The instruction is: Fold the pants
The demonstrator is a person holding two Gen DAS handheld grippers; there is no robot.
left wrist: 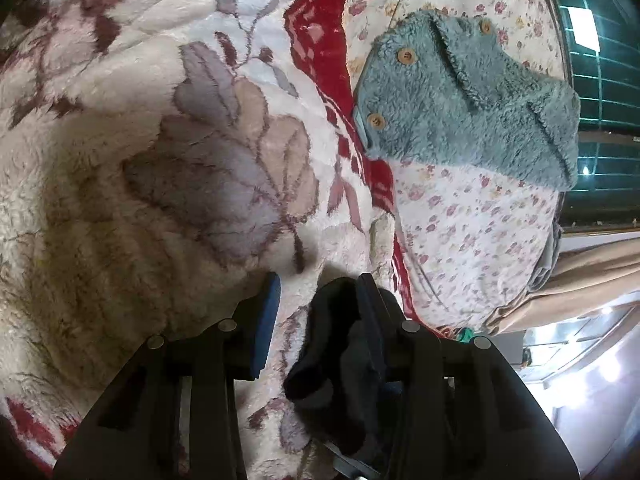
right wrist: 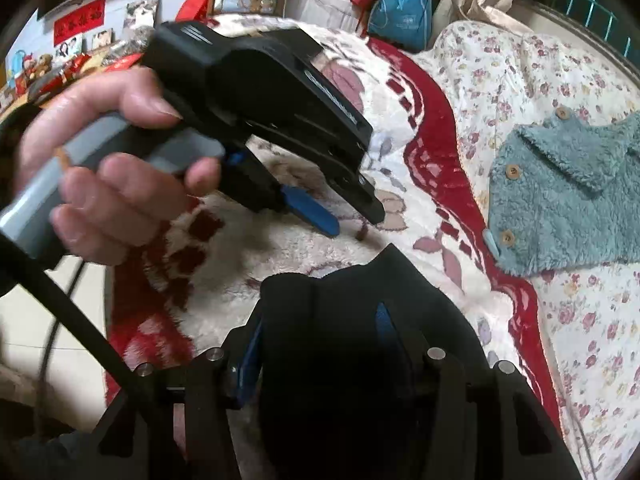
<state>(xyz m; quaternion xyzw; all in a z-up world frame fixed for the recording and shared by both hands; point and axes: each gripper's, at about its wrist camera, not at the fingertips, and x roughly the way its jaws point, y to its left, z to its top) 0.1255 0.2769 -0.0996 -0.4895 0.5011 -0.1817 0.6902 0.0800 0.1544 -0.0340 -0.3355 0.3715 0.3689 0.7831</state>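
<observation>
Left wrist view. Ahead of our left gripper (left wrist: 318, 292) we list a cream floral blanket (left wrist: 132, 184), open and bare to the front and left. Its red wavy border (left wrist: 316, 52) runs up and away to the right of the fingers. Beyond that border lies a flowered sheet (left wrist: 480, 224), and on it, well apart from us, a teal fleece garment (left wrist: 468, 100) with wooden buttons. The bed edge and a window grille (left wrist: 608, 92) close the far right.

The left gripper stands partly open. A bunch of the black pants (left wrist: 336, 352) clings around its right finger; the blue pad of the left finger (left wrist: 269, 312) is clear of the cloth, blanket showing in the gap.

Right wrist view. Ahead of our right gripper (right wrist: 320, 316) we list the same blanket (right wrist: 400, 152), the red border (right wrist: 432, 128) to the right, then the sheet (right wrist: 580, 320) and the teal garment (right wrist: 568, 208). Floor shows at lower left.

The pants (right wrist: 340, 344) fill the space between the right gripper's fingers and drape over them; whether the pads press the cloth we cannot tell. Ahead to the left, a hand (right wrist: 92, 168) holds the left gripper (right wrist: 352, 220) above the blanket.
</observation>
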